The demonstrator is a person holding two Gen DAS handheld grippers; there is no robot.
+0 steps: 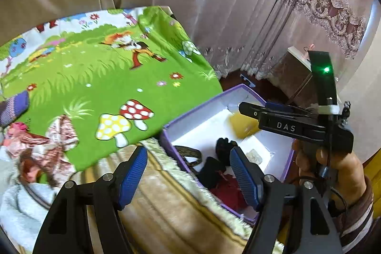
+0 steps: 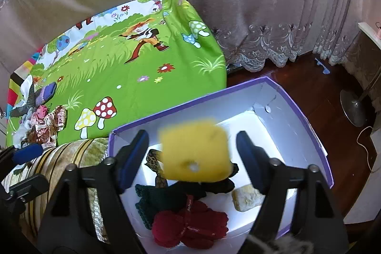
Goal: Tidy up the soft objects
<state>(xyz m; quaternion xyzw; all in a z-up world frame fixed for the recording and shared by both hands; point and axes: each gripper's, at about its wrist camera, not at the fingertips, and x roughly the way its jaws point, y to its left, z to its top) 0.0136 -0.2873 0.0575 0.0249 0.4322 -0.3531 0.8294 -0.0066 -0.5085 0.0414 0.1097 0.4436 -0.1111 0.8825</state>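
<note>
My right gripper (image 2: 191,142) stands open above the purple box (image 2: 297,111) with the white inside. A yellow sponge (image 2: 195,154) shows blurred between its jaws, with a gap to each pad. The same sponge (image 1: 243,125) appears in the left wrist view, inside the box (image 1: 190,116). In the box lie a red knitted piece (image 2: 190,227), a dark green knit (image 2: 152,201), a leopard-print band (image 2: 153,161) and a pale sponge (image 2: 247,199). My left gripper (image 1: 188,154) is open and holds nothing, over the box's near-left edge. A heap of soft things (image 2: 42,116) lies on the green cartoon cover (image 2: 142,68).
A striped beige blanket (image 1: 166,206) borders the box on the left. Curtains (image 2: 262,16) hang behind, over a dark wooden floor (image 2: 309,77). A lamp base (image 2: 354,108) stands at the right. A person's hand (image 1: 333,166) grips the right tool.
</note>
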